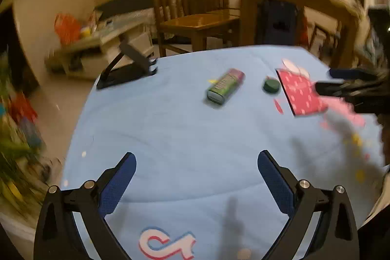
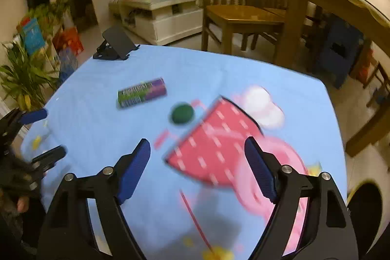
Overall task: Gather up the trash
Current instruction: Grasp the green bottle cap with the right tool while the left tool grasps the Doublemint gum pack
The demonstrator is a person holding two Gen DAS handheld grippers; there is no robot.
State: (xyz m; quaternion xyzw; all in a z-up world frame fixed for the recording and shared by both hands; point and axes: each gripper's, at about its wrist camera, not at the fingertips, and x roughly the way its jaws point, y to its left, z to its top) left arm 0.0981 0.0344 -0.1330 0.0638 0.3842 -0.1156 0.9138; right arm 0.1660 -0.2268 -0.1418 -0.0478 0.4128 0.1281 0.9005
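A green and purple can point(image 1: 225, 85) point(image 2: 142, 93) lies on its side on the light blue tablecloth point(image 1: 170, 133) point(image 2: 97, 89). To its right sit a dark green cap point(image 1: 271, 85) point(image 2: 182, 113) and a flat red box with white dashes point(image 1: 301, 94) point(image 2: 214, 145). My left gripper point(image 1: 196, 157) point(image 2: 45, 134) stands open over bare cloth, well short of the can. My right gripper point(image 2: 198, 145) point(image 1: 326, 80) is open above the red box, whose near edge shows between its fingers without either pad touching it.
A black phone stand point(image 1: 129, 70) point(image 2: 117, 43) sits at the table's far left corner. Wooden chairs point(image 2: 234, 4) and a wooden table point(image 2: 341, 6) stand beyond the far edge. A white low cabinet point(image 2: 165, 16) and plants point(image 2: 24, 74) are on the left.
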